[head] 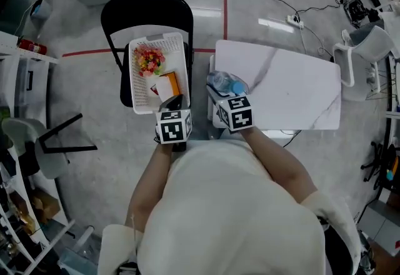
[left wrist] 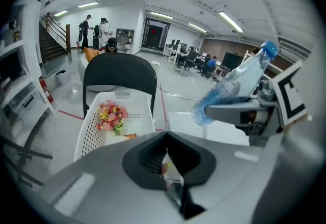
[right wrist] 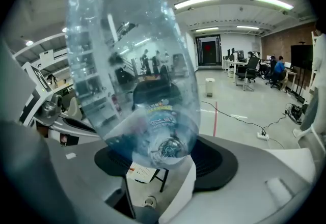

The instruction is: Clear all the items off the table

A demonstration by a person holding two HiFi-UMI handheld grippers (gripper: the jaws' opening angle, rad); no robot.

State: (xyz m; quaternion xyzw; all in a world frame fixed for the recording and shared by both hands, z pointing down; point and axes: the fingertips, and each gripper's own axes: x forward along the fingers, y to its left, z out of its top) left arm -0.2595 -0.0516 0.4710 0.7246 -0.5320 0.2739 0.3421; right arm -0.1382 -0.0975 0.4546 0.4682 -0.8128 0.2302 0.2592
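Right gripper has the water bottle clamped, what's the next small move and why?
Probably swing the right gripper leftward until the water bottle hangs over the white basket on the chair. The bottle is clamped in its jaws but sits above the table's left edge, beside the basket, which already holds flowers and has room left.

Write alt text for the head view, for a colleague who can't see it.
Seen from above, the right gripper holds a clear plastic bottle at the white table's left edge. The left gripper is above the near end of a white basket on a black chair, with flowers and a small box inside.
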